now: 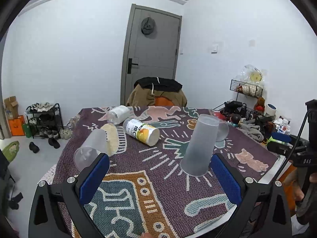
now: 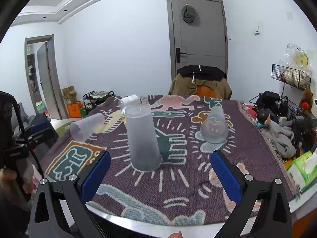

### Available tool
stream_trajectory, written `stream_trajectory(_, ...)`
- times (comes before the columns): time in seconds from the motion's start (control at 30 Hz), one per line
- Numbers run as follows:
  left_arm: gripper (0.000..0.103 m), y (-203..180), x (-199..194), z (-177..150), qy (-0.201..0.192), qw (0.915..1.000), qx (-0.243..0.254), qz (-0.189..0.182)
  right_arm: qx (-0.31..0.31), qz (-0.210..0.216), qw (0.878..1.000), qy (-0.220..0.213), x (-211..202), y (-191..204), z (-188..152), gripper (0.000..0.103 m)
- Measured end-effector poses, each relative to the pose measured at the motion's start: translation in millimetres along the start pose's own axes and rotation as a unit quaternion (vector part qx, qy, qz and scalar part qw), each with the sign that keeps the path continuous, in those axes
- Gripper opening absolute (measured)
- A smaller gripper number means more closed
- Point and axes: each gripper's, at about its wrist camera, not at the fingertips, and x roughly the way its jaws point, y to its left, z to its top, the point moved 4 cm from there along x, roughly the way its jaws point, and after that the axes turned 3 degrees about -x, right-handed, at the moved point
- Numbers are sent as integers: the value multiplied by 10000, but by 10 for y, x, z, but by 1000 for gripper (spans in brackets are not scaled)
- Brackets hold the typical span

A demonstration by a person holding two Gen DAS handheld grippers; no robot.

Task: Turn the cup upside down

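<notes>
Cup (image 1: 199, 146) (image 2: 143, 138) is standing upside down, mouth on the cloth (image 1: 138, 170) (image 2: 178, 178), approx mid-table. Taking it as landmark: left gripper (image 1: 159, 170) is hovering just in front of it w/ fingers (image 1: 95, 176) spread wide, gripping nothing; cup is sitting close to the right-hand pad, touching or not I can't tell. Right gripper (image 2: 160, 170) is also hanging in front of the cup, fingers (image 2: 225, 172) wide apart, nothing between them, cup sitting nearer the left-hand pad but apart from it.

Outward from the cup: 2nd cup (image 1: 91, 148) (image 2: 87, 127) is lying on its side well to the left, mouth facing the cameras. 3rd cup (image 1: 222, 131) (image 2: 215, 126) is lying on its side to the right. Behind the cup a bottle (image 1: 141, 131) w/ a yellow label is lying on its side; further back a clear bottle (image 1: 118, 114) (image 2: 129, 100) is lying too. Beyond the table's far edge a chair (image 1: 156, 94) (image 2: 200, 82) is carrying draped clothes, w/ a door (image 1: 153, 45) (image 2: 198, 29) behind it.
</notes>
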Motion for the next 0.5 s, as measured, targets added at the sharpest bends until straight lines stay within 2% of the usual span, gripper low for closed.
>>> stream_trajectory(0.2, 103, -70, -60, -50, -32, 9999, 91, 36, -103, 17, 9999, -24, -82, 50, -128, 102)
stream_trajectory(0.5, 103, -145, -153, -181, -104, 9999, 60, 117, -101, -57, 9995, -280, -158, 58, -243, 102)
